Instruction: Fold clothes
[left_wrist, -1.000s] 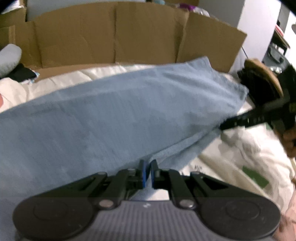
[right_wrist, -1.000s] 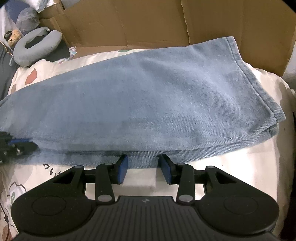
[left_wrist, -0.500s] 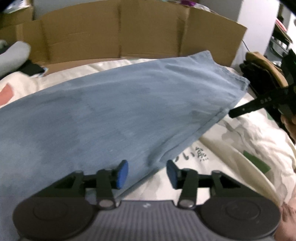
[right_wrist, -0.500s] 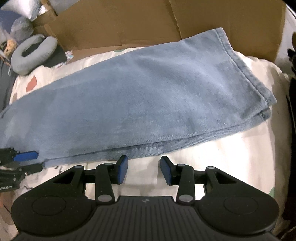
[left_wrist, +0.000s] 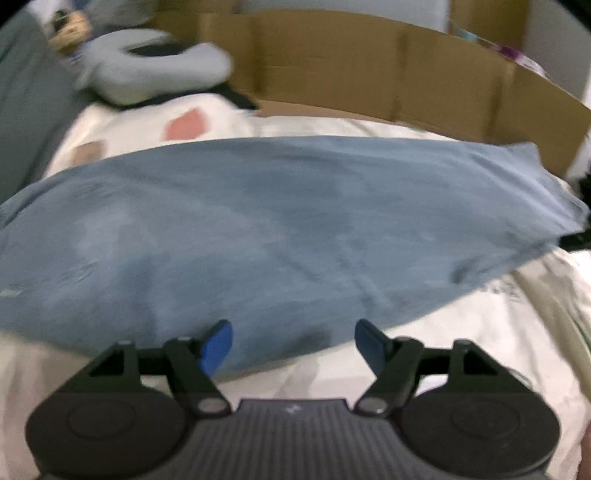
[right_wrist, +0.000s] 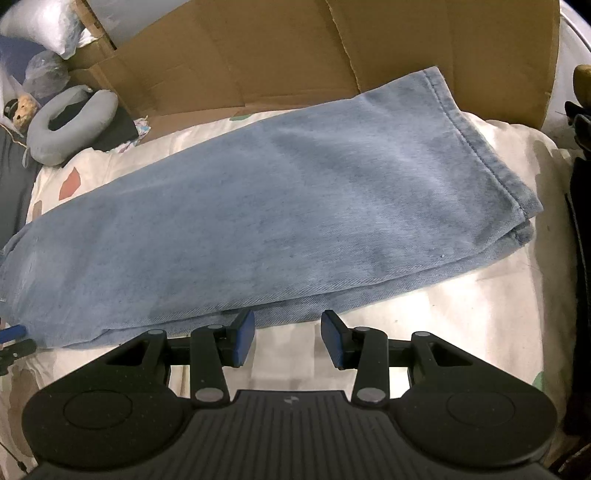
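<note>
Left wrist view is blurred, but I can make out my left tool (left_wrist: 293, 341) with its blue pads spread wide and still opening; nothing is gripped. The near edge of the folded jeans (left_wrist: 280, 236) shows in the gap between the pads, yet neither pad presses on the cloth. The jeans lie flat across the cream bedsheet (left_wrist: 480, 332), running from the left edge of the picture to the right. Behind them stands a wall of brown cardboard (left_wrist: 369, 70), and a grey neck pillow (left_wrist: 155, 70) sits at the upper left.

From the right wrist I see things sharply. My right tool (right_wrist: 288, 338) is released, its pads partly apart over bare sheet, with the lower seam of the jeans (right_wrist: 258, 221) just beyond the fingertips and not touched. The trouser legs are stacked one on the other, and the stitched hems (right_wrist: 491, 166) point to the right, near the cardboard (right_wrist: 406, 44). At the far left edge, a blue pad of the left tool (right_wrist: 13, 334) peeks in beside the other end of the jeans. The neck pillow (right_wrist: 70, 122) rests at the upper left, next to a small plush toy (right_wrist: 22, 109). The bedsheet (right_wrist: 480, 314) carries a few coloured patches.
</note>
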